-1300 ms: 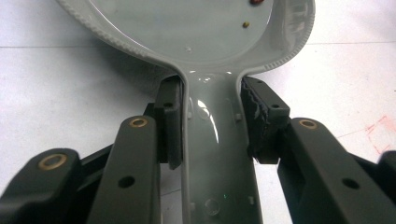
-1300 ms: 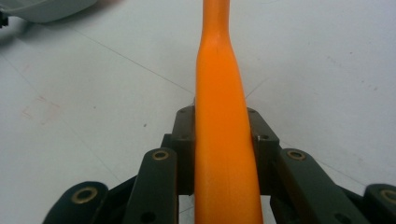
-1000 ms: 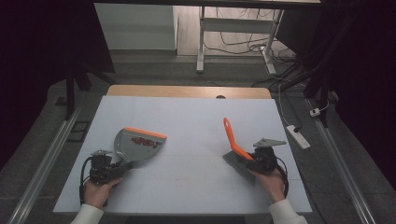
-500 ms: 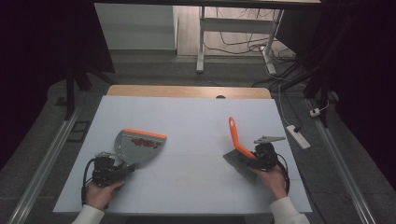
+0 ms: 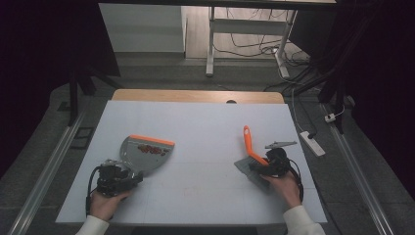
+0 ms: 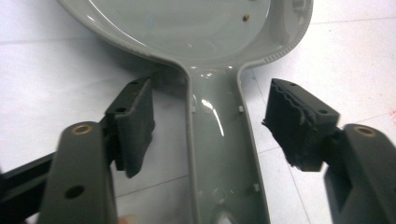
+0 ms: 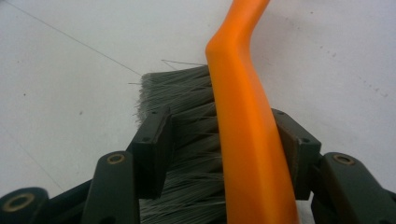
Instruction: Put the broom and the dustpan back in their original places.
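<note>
High view: grey dustpan (image 5: 142,155) with orange front edge lies flat on the white table (image 5: 195,127), left of centre, small reddish bits (image 5: 149,149) sitting just inside that edge. Left gripper (image 5: 117,177) at the dustpan's handle end, near the table's front. Left gripper view: jaws have just been opening, now spread, dustpan handle (image 6: 224,154) runs between the pads with clear gaps both sides, no contact. One small dark speck (image 6: 245,17) in the pan bowl. Right side of the table: brush (image 5: 252,155), orange handle angled up and away from the person, grey bristle head down on the table, right gripper (image 5: 266,164) at the head. Right gripper view: jaws have just been opening too; brush head (image 7: 196,154) sits between them, left pad against the bristles, right pad just beside the orange spine, can't tell if it touches. Brush and dustpan well apart.
</note>
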A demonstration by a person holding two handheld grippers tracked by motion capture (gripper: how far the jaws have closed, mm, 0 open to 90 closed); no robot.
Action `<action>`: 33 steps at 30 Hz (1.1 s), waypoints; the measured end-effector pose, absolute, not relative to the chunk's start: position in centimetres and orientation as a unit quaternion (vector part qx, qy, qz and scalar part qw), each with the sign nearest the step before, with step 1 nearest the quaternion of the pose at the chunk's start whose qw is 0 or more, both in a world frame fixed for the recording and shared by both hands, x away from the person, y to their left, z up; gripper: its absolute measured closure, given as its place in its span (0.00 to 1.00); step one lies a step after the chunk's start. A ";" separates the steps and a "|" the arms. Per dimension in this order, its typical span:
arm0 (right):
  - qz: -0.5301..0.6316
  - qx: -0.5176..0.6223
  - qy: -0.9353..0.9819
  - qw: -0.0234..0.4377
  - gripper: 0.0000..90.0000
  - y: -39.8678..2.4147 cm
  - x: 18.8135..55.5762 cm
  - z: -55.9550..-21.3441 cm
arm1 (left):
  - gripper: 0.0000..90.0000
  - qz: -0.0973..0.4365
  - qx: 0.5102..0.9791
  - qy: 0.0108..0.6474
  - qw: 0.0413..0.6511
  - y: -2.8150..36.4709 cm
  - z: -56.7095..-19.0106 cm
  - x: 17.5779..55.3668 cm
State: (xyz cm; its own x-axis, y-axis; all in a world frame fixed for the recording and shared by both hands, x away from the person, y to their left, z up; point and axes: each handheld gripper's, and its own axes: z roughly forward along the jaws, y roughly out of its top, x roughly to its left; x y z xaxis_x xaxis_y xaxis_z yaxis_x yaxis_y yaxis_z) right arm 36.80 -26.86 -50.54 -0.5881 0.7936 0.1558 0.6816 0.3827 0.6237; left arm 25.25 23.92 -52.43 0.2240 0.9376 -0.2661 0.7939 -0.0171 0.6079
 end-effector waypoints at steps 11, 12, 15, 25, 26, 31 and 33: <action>0.312 0.461 0.823 0.116 0.42 -26.8 36.8 -50.2 | 0.32 0.150 0.727 0.578 0.338 24.1 -50.9 24.6; 0.310 0.461 0.823 0.119 0.42 -26.8 36.8 -50.2 | 0.32 0.151 0.730 0.575 0.337 24.1 -50.8 24.6; 0.294 0.454 0.828 0.149 0.41 -26.5 36.6 -49.9 | 0.32 0.156 0.736 0.568 0.333 23.9 -50.7 24.6; 0.331 0.431 0.823 0.169 0.42 -26.8 35.8 -48.6 | 0.33 0.156 0.744 0.552 0.343 24.0 -50.1 24.7; 0.336 0.427 0.822 0.169 0.42 -26.8 35.7 -48.5 | 0.33 0.155 0.746 0.548 0.344 23.9 -50.1 24.7; 0.355 0.403 0.828 0.164 0.44 -26.8 35.1 -48.3 | 0.34 0.150 0.761 0.526 0.350 23.4 -50.0 25.0; 0.360 0.391 0.831 0.161 0.44 -26.7 34.9 -48.2 | 0.34 0.146 0.769 0.513 0.352 23.1 -50.0 25.2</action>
